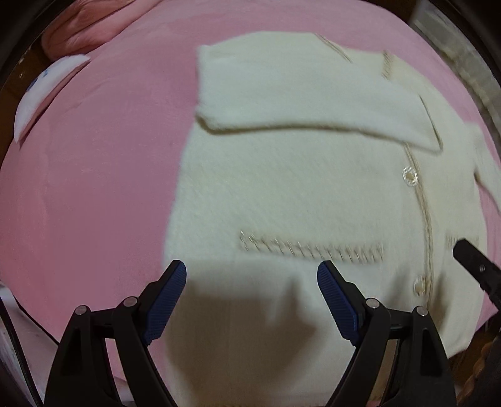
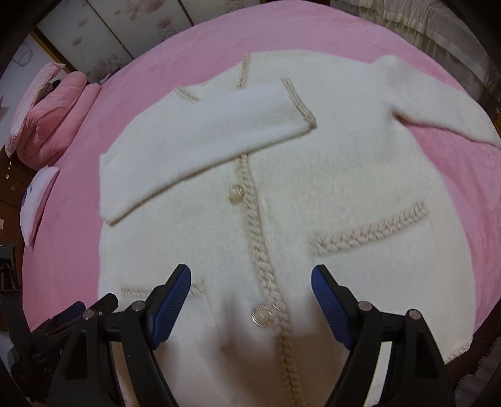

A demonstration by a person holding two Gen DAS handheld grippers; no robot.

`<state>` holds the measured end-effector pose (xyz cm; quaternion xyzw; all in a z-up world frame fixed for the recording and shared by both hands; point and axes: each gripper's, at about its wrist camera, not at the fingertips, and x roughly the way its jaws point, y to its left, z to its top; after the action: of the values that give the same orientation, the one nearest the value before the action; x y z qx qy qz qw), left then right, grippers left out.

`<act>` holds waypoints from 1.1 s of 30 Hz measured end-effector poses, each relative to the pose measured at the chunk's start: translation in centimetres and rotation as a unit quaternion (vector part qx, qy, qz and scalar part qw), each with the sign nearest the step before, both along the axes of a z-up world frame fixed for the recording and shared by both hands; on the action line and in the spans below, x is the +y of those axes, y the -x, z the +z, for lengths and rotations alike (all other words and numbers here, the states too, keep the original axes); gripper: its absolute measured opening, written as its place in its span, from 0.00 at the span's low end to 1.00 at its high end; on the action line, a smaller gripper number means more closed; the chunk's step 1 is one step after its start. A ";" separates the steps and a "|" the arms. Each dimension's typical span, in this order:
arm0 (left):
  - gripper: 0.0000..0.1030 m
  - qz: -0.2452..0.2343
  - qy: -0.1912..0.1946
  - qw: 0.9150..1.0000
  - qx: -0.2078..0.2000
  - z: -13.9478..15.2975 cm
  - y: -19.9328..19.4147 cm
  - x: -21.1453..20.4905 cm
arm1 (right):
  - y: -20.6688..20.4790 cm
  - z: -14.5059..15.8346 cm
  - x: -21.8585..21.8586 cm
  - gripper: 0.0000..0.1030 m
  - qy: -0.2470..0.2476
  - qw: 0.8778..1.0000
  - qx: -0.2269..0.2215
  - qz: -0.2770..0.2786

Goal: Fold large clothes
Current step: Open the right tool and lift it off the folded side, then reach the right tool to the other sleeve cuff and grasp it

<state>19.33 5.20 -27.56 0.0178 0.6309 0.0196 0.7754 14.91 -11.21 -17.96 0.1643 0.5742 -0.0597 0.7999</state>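
A cream fluffy cardigan (image 2: 281, 194) with braided beige trim and pearl buttons lies flat on a pink bed cover (image 2: 78, 175). One sleeve (image 2: 200, 141) is folded across the chest; the other sleeve (image 2: 444, 109) stretches out to the right. My right gripper (image 2: 250, 278) hangs open above the button band near the hem, nothing between its blue pads. In the left wrist view the cardigan (image 1: 297, 194) fills the middle, with the folded sleeve (image 1: 313, 94) on top. My left gripper (image 1: 252, 275) is open above the pocket trim, holding nothing. The right gripper's finger (image 1: 469, 260) shows at the edge.
Folded pink quilts (image 2: 53, 115) and a white pillow (image 2: 37, 203) lie at the bed's left. A cupboard with flower-patterned doors (image 2: 109, 37) stands behind. More bedding (image 2: 438, 28) is at the far right. Part of the left gripper (image 2: 78, 316) shows low left.
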 end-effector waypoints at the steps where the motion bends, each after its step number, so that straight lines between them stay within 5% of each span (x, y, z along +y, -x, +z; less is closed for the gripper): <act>1: 0.82 -0.003 -0.012 1.000 0.004 0.0 0.5 -0.6 | 0.3 -0.2 -0.3 0.77 -0.002 1.000 0.003 0.001; 9: 0.82 0.007 -0.044 0.998 0.054 0.2 3.3 -8.1 | 3.9 -1.8 -7.5 0.77 -0.038 0.999 0.023 0.000; 13: 0.82 0.005 -0.022 0.997 0.080 0.8 4.3 -14.0 | 4.8 -2.1 -13.9 0.77 -0.046 0.998 0.047 -0.008; 24: 0.82 -0.121 -0.016 0.986 0.111 1.7 3.6 -36.6 | 6.1 -0.8 -33.1 0.77 -0.066 0.995 0.070 -0.034; 33: 0.82 -0.201 -0.015 0.976 0.078 2.7 1.2 -48.5 | 5.2 -1.7 -47.0 0.77 -0.077 0.988 0.050 -0.127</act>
<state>18.10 -43.35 -24.82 0.1570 0.6724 -0.1284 0.7118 9.68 -58.18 -19.67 0.2939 0.5907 -0.1247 0.7411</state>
